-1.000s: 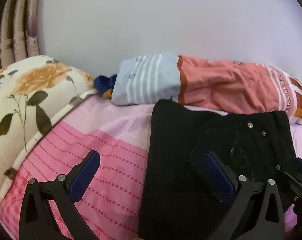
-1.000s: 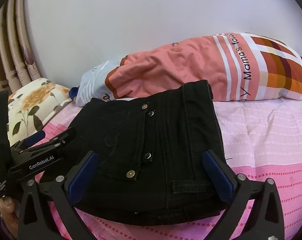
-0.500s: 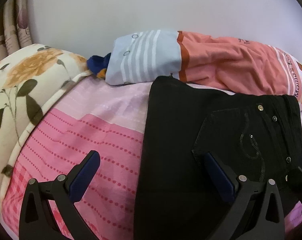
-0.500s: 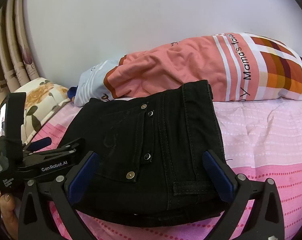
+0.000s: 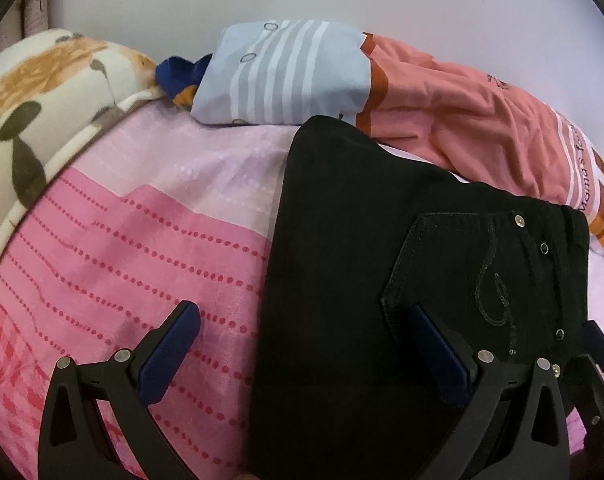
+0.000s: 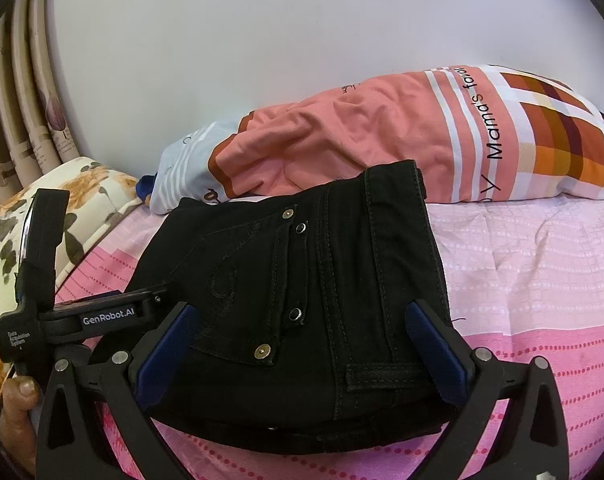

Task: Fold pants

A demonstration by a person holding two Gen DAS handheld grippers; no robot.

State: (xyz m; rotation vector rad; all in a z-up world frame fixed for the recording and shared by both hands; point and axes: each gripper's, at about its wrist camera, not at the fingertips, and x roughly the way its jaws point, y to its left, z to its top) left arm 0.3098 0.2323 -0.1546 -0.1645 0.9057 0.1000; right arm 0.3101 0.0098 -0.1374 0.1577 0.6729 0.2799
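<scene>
The black pants (image 5: 382, 264) lie folded into a compact stack on the pink bed sheet (image 5: 150, 248), back pocket with rivets facing up. They also show in the right wrist view (image 6: 302, 296). My left gripper (image 5: 302, 352) is open and empty, its left finger over the sheet and its right finger over the pants' left part. My right gripper (image 6: 302, 352) is open and empty, its fingers spread wide just above the stack's near edge. The left gripper's body (image 6: 102, 316) shows at the stack's left side in the right wrist view.
A salmon, striped and checked pillow (image 6: 402, 140) lies behind the pants against the white wall. A floral cushion (image 5: 42, 92) is at the left, with a blue cloth (image 5: 178, 72) beside it. Curtains (image 6: 18, 92) hang at the far left.
My left gripper has moved forward and tilted down over the pants' left edge, and the pants look larger. My right gripper has hardly moved. Both stayed open.
</scene>
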